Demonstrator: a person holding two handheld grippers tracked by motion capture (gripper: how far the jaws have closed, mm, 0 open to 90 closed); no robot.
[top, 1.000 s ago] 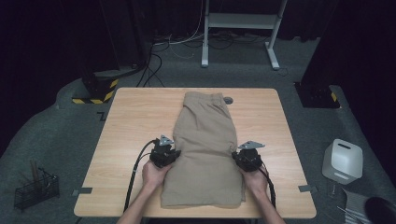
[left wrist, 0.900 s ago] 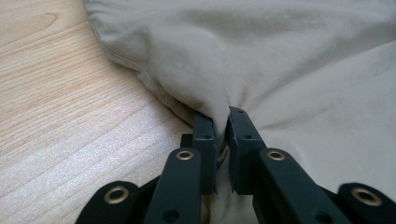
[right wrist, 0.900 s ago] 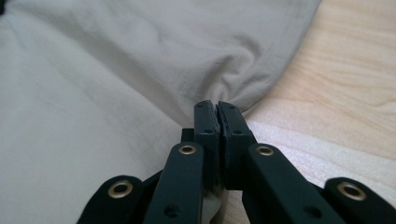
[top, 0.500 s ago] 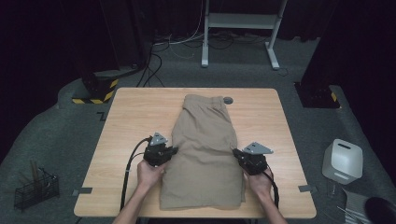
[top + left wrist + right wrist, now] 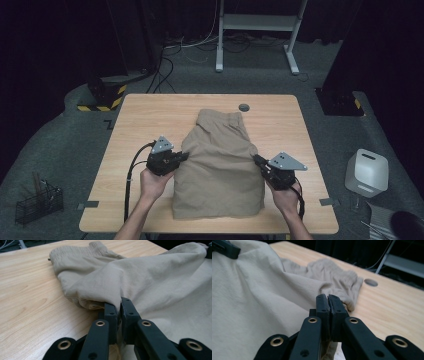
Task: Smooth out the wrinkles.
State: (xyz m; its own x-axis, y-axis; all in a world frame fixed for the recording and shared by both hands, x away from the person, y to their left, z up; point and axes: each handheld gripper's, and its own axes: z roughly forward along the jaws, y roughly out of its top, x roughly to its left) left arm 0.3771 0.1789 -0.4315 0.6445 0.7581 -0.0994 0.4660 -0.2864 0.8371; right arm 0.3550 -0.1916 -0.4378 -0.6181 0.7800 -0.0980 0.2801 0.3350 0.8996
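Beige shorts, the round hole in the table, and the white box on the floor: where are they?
beige shorts (image 5: 220,170), high view, middle of the fabric.
round hole (image 5: 244,107), high view, its centre.
white box (image 5: 367,172), high view, its front face.

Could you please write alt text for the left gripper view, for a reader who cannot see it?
The left gripper, its two black jaws closed, pinches a fold of beige cloth at its edge. The cloth rises in a ridge from the grip and spreads right, with a ribbed band at the far end. It lies on a light wooden table.
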